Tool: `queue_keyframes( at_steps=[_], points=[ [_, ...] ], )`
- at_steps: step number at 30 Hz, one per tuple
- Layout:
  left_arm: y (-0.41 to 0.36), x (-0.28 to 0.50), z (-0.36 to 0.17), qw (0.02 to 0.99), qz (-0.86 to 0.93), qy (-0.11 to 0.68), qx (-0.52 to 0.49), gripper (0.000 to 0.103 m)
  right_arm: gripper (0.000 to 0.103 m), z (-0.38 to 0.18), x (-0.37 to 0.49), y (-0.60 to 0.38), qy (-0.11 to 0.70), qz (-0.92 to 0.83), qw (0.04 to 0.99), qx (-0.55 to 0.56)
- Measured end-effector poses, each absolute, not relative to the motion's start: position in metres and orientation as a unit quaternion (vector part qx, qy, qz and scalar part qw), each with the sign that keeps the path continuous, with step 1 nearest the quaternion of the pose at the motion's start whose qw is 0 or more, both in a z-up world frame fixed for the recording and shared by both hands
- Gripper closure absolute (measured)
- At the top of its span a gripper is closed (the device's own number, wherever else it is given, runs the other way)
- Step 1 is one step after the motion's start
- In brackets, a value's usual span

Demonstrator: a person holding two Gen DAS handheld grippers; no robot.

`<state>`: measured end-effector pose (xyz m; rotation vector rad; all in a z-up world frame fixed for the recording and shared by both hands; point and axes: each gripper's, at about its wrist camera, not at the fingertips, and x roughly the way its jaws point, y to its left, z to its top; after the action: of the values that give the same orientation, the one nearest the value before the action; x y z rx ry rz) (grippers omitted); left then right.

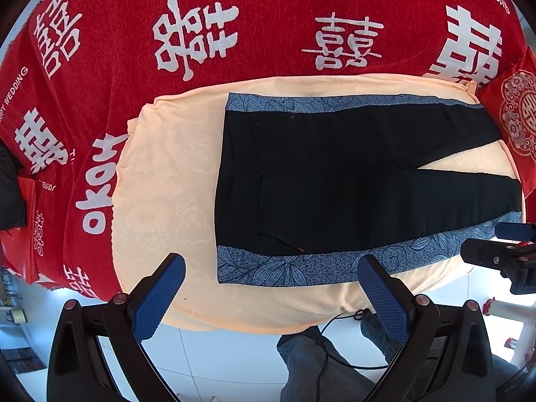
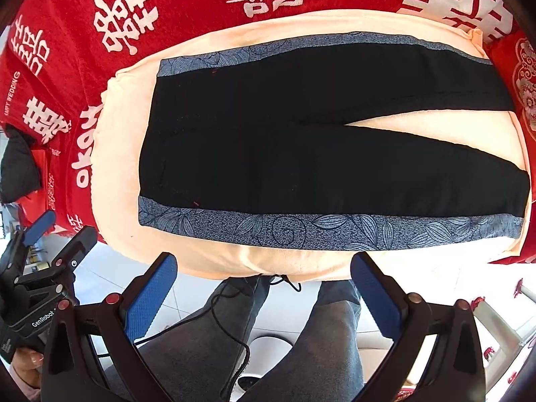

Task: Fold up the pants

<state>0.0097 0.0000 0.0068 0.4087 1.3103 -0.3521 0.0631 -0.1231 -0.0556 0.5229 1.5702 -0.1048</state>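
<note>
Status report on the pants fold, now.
Left gripper open, right gripper open, both empty. Pants flat, unfolded on peach towel. Nothing on top.

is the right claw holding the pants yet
No, the right claw is open and held off the near edge of the bed, with the pants lying flat and untouched.
</note>
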Motion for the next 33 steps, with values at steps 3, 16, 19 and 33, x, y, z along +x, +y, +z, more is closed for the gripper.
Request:
queue_keyframes(
  at_steps=[3, 16, 19, 33],
  points=[
    [0.000, 0.010, 0.006, 0.758, -0.161, 0.603, 0.190, 0.000, 0.000, -0.056, 0.063, -0.123, 0.700, -0.049, 0.673, 0.232],
    [-0.020, 0.006, -0.004, 0.740, -0.177, 0.609, 0.224, 0.000, 0.000, -0.058, 0.053, -0.132, 0.695, -0.055, 0.672, 0.250],
    [-0.029, 0.004, -0.003, 0.738, -0.187, 0.603, 0.238, 0.000, 0.000, -0.058, 0.050, -0.139, 0.690, -0.065, 0.671, 0.262],
    [-0.045, 0.008, 0.000, 0.738, -0.201, 0.593, 0.253, 0.000, 0.000, -0.054, 0.045, -0.152, 0.680, -0.082, 0.675, 0.276]
  ],
)
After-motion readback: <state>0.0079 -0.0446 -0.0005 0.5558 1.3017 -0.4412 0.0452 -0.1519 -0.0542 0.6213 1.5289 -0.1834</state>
